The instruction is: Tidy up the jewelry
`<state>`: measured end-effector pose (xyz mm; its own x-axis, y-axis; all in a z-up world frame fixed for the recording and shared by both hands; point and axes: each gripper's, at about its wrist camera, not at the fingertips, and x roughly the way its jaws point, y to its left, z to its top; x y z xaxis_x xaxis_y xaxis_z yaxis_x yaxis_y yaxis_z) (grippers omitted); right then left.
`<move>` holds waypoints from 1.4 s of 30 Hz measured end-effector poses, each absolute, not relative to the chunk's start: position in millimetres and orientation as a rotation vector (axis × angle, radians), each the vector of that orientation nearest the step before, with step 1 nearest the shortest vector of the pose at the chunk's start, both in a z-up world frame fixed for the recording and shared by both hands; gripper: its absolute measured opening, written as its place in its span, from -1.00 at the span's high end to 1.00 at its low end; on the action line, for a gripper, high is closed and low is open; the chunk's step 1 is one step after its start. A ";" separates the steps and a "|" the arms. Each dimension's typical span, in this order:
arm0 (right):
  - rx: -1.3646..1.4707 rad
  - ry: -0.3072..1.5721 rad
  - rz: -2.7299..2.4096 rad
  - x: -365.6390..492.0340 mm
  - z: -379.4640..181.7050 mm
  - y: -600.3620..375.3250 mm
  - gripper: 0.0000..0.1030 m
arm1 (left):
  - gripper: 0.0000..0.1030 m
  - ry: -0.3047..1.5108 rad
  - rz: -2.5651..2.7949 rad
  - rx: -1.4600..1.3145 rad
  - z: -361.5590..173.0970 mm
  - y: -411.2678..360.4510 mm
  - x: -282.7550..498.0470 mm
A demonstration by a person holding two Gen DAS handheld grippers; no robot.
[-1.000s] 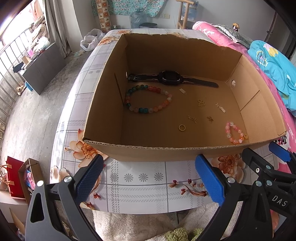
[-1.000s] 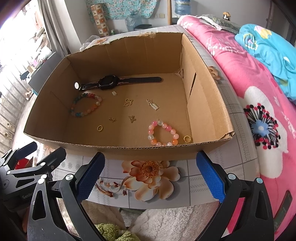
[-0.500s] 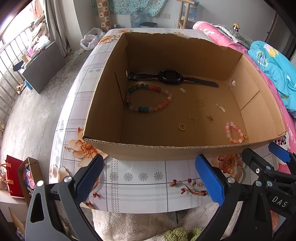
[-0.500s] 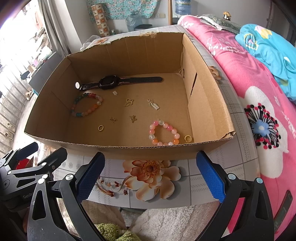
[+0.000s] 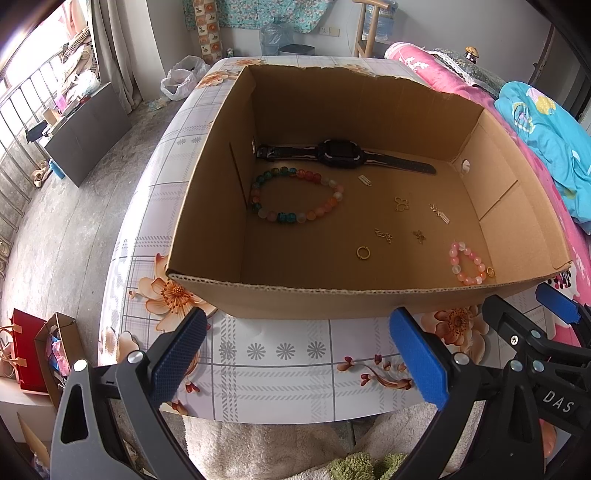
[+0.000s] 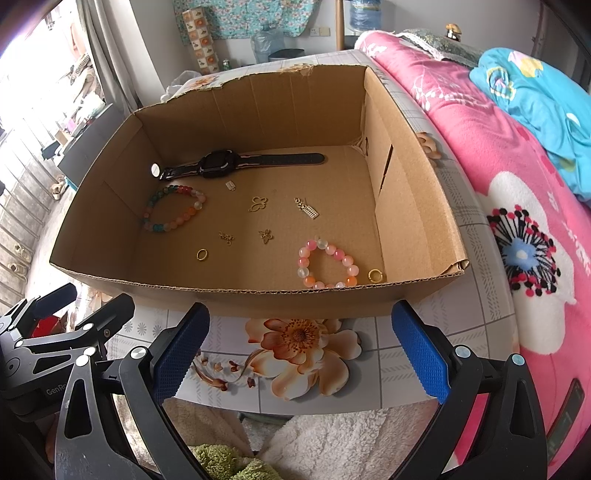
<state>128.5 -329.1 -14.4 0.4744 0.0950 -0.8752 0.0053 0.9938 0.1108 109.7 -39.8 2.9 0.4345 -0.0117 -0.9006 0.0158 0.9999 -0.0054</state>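
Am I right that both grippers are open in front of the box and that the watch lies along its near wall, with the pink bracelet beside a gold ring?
Not quite: the watch lies along the far wall of the box, as the right wrist view shows. The rest holds: the left gripper and right gripper are open in front of the box, and the pink bracelet lies beside a gold ring.

Floral tablecloth (image 5: 280, 373), pink flowered blanket (image 6: 517, 192), blue bedding (image 6: 546, 92), red gift bag (image 5: 26, 354), water jug (image 5: 275, 35)
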 end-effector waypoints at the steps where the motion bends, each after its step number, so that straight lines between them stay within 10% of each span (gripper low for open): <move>1: 0.104 1.076 0.055 128.5 -14.5 -329.3 -0.84 | -0.89 1.121 -0.017 0.004 2.9 -39.8 109.6; 42: 0.110 1.078 0.057 126.0 -15.8 -329.8 -0.84 | -0.89 1.120 -0.017 0.006 3.9 -41.3 108.2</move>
